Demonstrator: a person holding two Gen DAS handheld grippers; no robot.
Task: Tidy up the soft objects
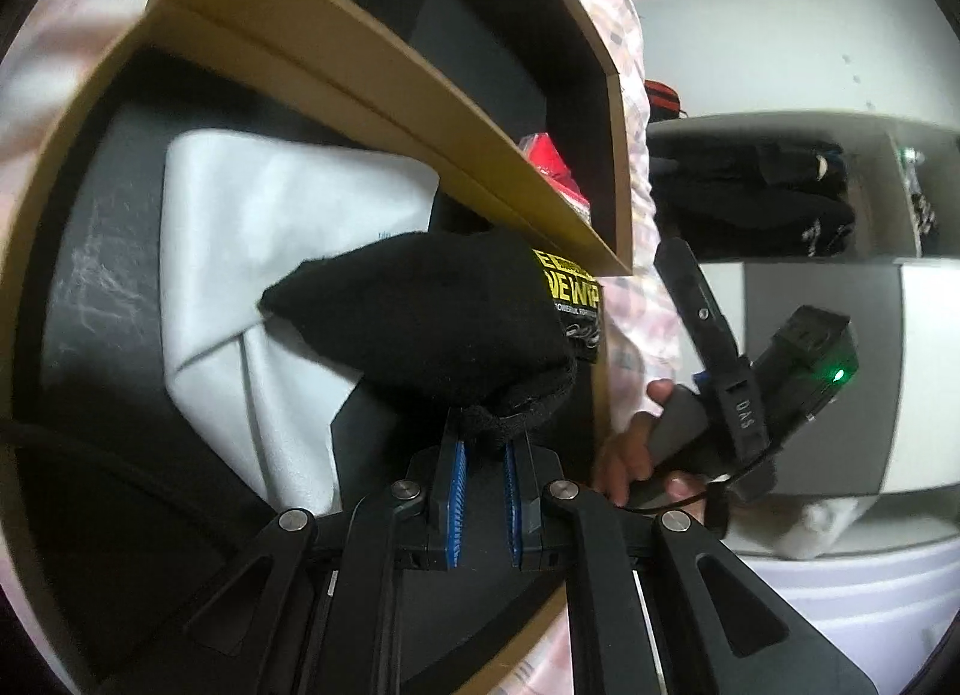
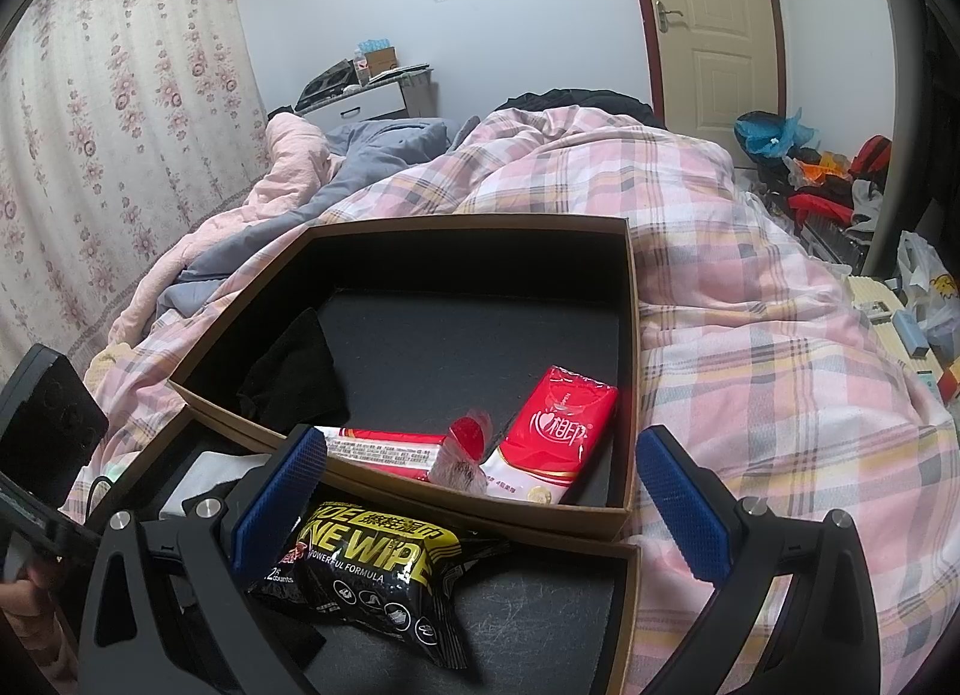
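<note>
Sock going into the near box

My left fingers (image 1: 483,455) clamp the black sock (image 1: 420,329) over the near box (image 1: 36,299), above the white cloth (image 1: 270,227); right fingers (image 2: 480,509) wide apart, empty.

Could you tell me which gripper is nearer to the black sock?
Left. The left gripper is shut on the black sock over the near box; the right gripper stands open above the black wipes pack.

"POWERFUL FORMULA" on black wipes pack (image 2: 366,581)
</note>
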